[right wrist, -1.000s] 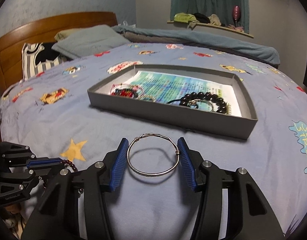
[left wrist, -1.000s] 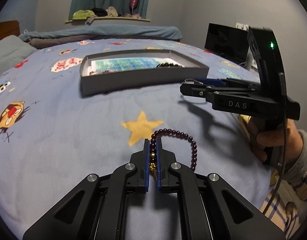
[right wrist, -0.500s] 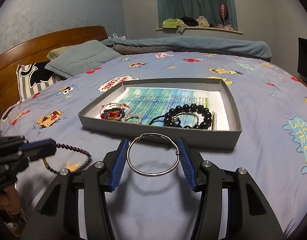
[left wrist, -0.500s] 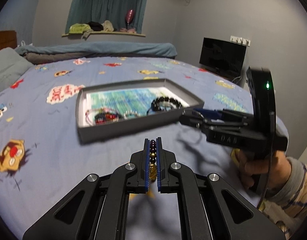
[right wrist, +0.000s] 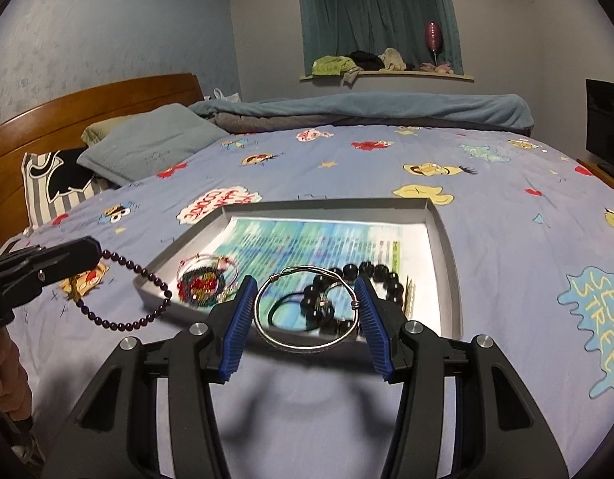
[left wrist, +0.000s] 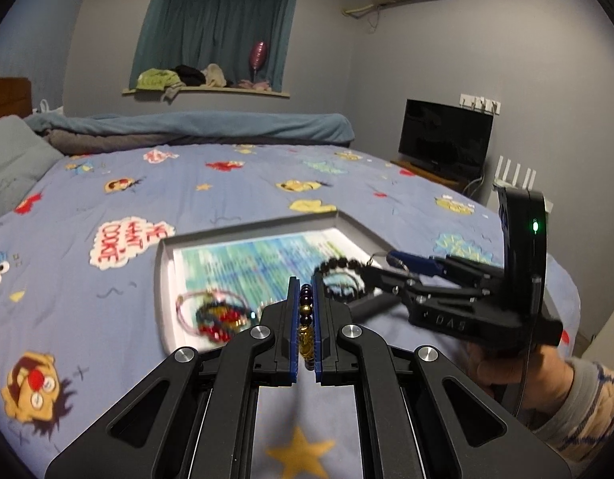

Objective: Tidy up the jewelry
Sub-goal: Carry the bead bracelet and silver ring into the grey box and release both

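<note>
My left gripper point(left wrist: 305, 284) is shut on a dark purple bead bracelet point(left wrist: 305, 299) with gold beads. In the right wrist view the bracelet point(right wrist: 123, 307) hangs in a loop from that gripper point(right wrist: 81, 253), beside the tray's near left corner. My right gripper point(right wrist: 305, 283) is shut on a thin silver bangle point(right wrist: 307, 347), held flat between the blue pads over the tray's near edge. The grey tray point(left wrist: 247, 225) lies on the bedspread with a printed sheet inside. A black bead bracelet point(right wrist: 382, 275) and colourful bracelets point(right wrist: 199, 283) lie in it.
The tray rests on a blue cartoon bedspread point(right wrist: 526, 247). Pillows point(right wrist: 147, 147) and a wooden headboard point(right wrist: 67, 99) are at the far left, and a folded blanket point(right wrist: 366, 107) lies along the far edge. A dark screen point(left wrist: 444, 135) stands to the right. A hand and striped sleeve point(left wrist: 566, 391) hold the right gripper.
The left gripper lifted the purple bracelet off the bedspread and moved towards the tray. The right gripper, still holding the bangle, also rose and came over the tray's near edge.
</note>
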### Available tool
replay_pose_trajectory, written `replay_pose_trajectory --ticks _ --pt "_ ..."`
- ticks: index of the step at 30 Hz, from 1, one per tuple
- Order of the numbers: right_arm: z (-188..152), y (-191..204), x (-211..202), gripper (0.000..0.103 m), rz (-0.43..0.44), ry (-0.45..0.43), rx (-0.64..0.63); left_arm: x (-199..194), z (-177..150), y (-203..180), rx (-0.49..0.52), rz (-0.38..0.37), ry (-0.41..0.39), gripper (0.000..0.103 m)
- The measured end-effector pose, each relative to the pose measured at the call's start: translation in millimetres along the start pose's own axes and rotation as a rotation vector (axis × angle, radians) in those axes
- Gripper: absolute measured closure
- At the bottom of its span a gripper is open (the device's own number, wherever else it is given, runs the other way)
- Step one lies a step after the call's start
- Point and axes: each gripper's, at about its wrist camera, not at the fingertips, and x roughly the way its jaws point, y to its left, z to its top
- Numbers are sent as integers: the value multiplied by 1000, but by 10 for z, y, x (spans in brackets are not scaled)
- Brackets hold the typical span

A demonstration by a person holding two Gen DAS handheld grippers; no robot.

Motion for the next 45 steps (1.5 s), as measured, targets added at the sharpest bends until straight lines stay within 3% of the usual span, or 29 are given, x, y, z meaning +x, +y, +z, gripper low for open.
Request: replay_pose_trajectory --ticks 12,33,36,39,43,45 --pt "121 -29 292 52 -14 -2 -12 335 193 135 -5 7 -14 97" --pt "32 -115 645 52 -53 112 0 871 -111 362 -28 81 109 97" --pt "26 -110 661 50 -58 120 -3 911 -146 388 -33 113 118 82" --pt "23 -94 648 37 -64 113 -7 893 -170 371 -19 128 105 65" --pt "10 -96 568 29 -60 76 -8 809 -170 320 1 157 63 28" --pt "6 -106 510 24 -59 53 -3 745 -174 313 1 177 39 17"
